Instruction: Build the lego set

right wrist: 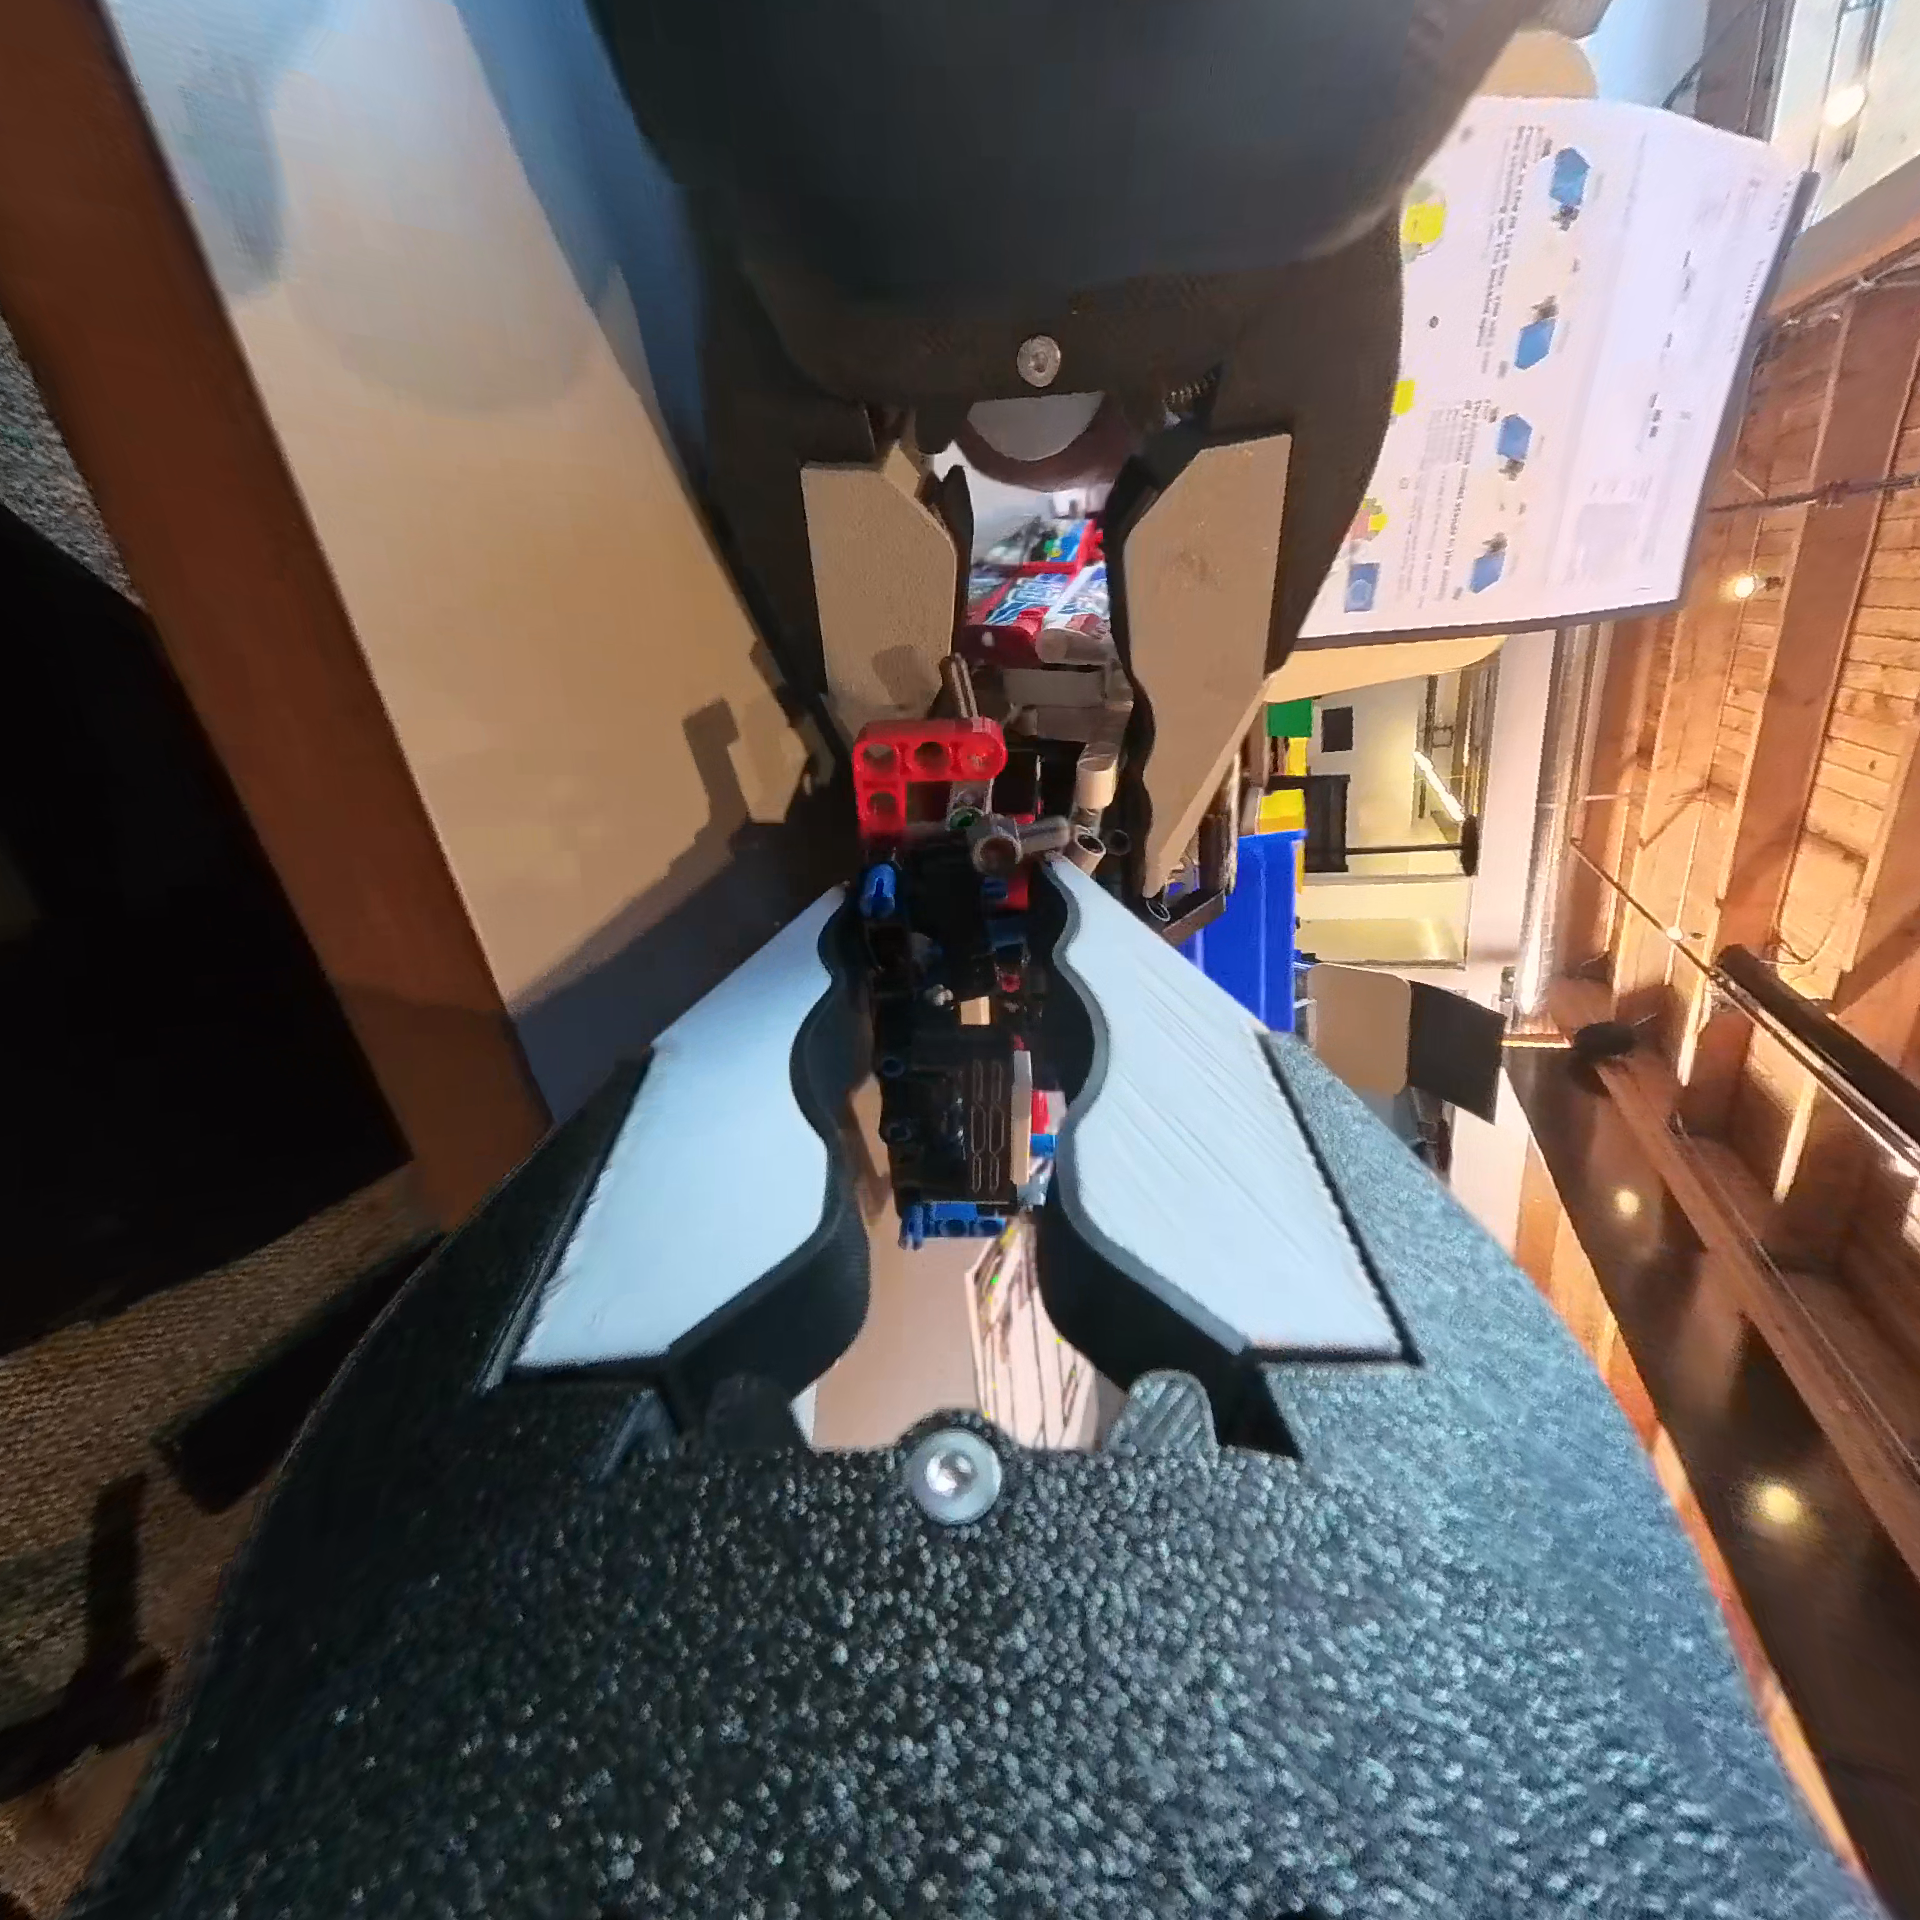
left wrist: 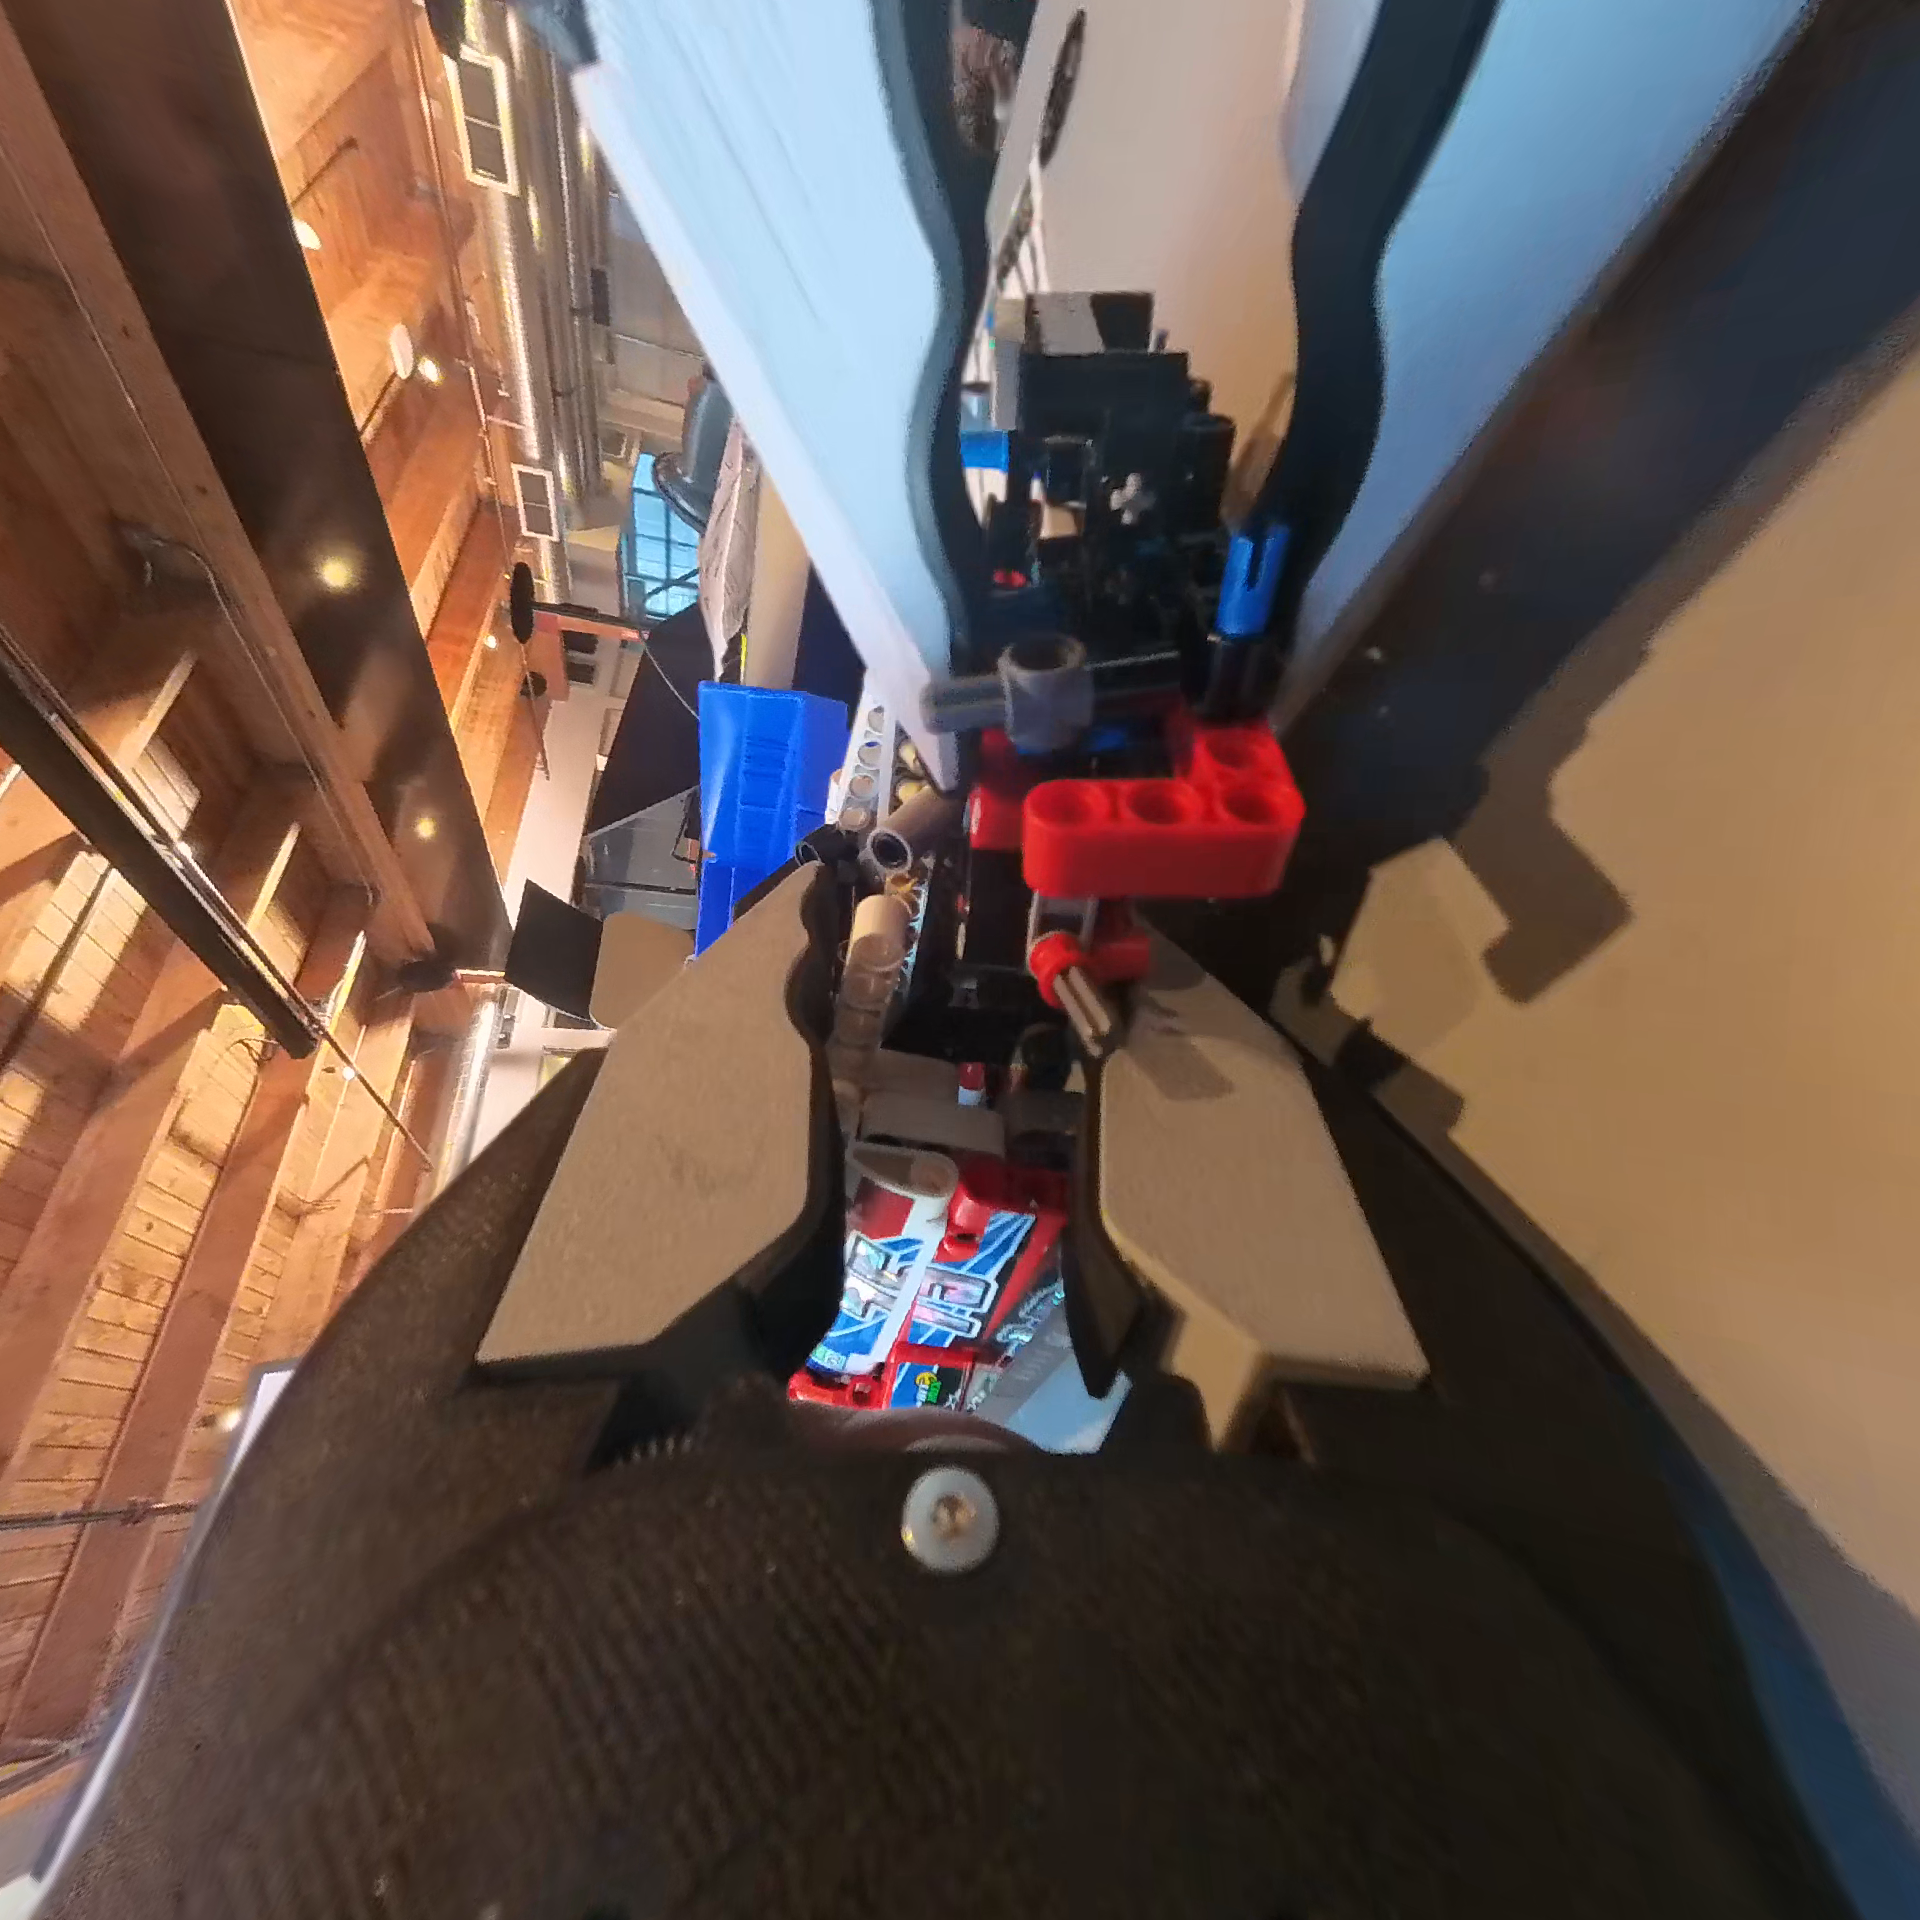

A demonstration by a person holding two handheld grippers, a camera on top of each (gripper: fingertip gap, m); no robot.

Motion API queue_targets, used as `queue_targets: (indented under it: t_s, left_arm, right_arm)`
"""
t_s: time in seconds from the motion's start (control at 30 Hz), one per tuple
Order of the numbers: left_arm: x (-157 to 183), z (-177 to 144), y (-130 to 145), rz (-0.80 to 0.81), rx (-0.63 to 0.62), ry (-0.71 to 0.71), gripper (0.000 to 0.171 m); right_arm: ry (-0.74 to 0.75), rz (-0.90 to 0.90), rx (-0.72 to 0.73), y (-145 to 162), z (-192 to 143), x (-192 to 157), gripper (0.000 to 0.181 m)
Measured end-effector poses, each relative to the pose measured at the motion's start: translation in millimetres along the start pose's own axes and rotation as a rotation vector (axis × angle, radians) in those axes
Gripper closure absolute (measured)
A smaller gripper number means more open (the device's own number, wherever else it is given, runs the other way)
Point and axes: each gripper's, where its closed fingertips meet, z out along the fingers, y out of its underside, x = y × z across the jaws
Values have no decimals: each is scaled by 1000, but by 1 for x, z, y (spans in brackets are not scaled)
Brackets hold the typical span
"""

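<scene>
The two hand-held grippers face each other with the lego model (right wrist: 951, 1039) held between them, off the worktop (right wrist: 436, 499). The right hand-held gripper (right wrist: 951, 925) pinches the model's black end. The left hand-held gripper (left wrist: 961, 997) pinches the opposite, stickered end. A red L-shaped beam (left wrist: 1164, 821) sticks out mid-model, beside a grey connector (left wrist: 1039, 686). A blue bin (left wrist: 758, 790) stands farther off.

Left claw (left wrist: 961, 935): beige finger plates on black woven-textured housing. Right claw (right wrist: 951, 904): pale grey-blue plates, black speckled housing. A silver screw (right wrist: 952, 1475) is sitting behind each claw's fingers.
</scene>
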Motion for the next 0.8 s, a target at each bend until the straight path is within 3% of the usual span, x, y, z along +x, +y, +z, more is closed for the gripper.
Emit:
queue_targets:
  t_s: [0.27,0.43,0.6,0.8]
  left_arm:
    - [4,1,2,25,-16,7,128]
    - [4,0,0,16,-11,7,128]
    - [5,1,-1,37,-10,0,128]
    - [5,0,-1,20,-2,7,126]
  right_arm:
    - [-13,86,40,1,3,-4,150]
    - [-99,95,66,-1,2,-4,149]
    - [91,-70,14,1,2,-4,152]
    - [99,-8,22,-1,2,-3,152]
